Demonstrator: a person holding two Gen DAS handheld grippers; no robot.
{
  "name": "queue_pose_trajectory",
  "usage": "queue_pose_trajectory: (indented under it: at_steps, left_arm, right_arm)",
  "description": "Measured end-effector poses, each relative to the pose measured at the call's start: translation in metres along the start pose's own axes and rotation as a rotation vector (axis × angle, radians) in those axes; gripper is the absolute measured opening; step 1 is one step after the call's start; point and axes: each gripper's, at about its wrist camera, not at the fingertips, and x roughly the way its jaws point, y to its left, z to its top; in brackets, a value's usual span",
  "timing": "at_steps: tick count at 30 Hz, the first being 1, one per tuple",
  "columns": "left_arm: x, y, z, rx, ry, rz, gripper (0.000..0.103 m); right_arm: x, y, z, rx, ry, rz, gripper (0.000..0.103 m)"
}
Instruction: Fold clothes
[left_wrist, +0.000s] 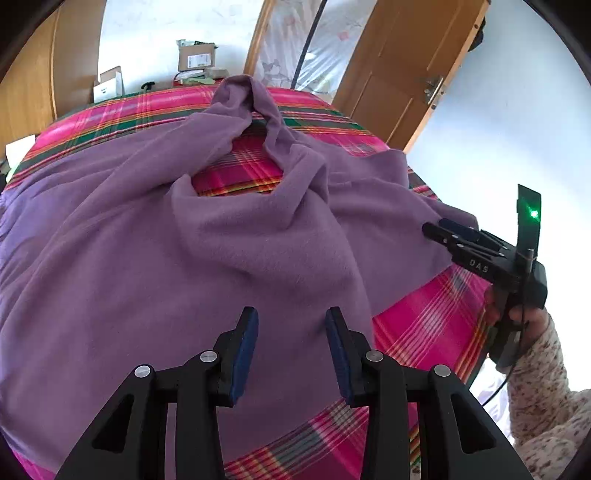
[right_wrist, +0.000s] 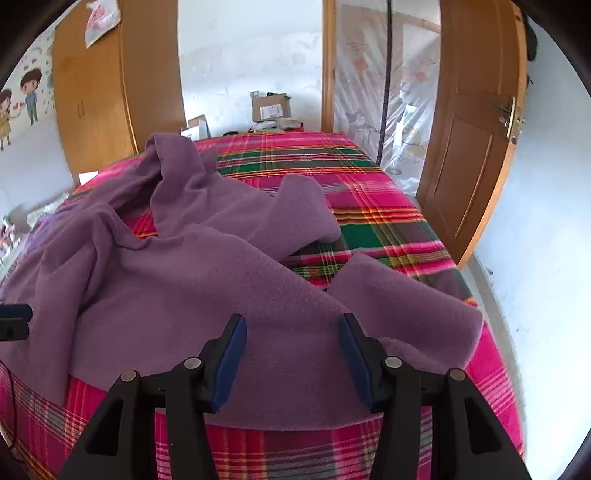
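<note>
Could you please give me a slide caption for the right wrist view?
Open right gripper poised over a rumpled purple fleece garment on a pink plaid bedspread.

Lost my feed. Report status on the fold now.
Left tongs open, over purple fleece garment. Right tongs open, at its near edge, nothing gripped. Garment rumpled on plaid bedcover, unfolded. Nothing in the way.

purple fleece garment (left_wrist: 229, 236) | rumpled, unfolded | spread across plaid bed, sleeves bunched
</note>
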Motion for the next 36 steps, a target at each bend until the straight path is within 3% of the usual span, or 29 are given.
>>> queue_pose_trajectory:
  at_steps: [8,10,13,16,22,36]
  left_arm:
    - [0.017,-0.003,0.006,-0.026,0.048,-0.01,0.04]
    - [0.02,-0.003,0.007,-0.032,0.055,-0.006,0.039]
    - [0.023,-0.002,0.009,-0.045,0.059,-0.004,0.04]
    - [0.024,-0.002,0.01,-0.054,0.061,-0.003,0.04]
    - [0.025,-0.002,0.011,-0.061,0.069,0.001,0.04]
    - [0.029,0.0,0.012,-0.065,0.092,0.004,0.04]
  right_arm:
    - [0.02,0.009,0.016,-0.061,0.051,0.079,0.052]
    - [0.023,0.012,0.014,-0.071,0.064,0.096,0.044]
    - [0.022,0.01,0.013,-0.061,0.061,0.107,0.019]
    - [0.017,0.005,0.013,-0.047,0.049,0.133,0.008]
    - [0.001,-0.01,0.017,0.014,0.002,0.152,0.007]
    - [-0.021,-0.057,0.023,0.113,-0.058,0.011,0.007]
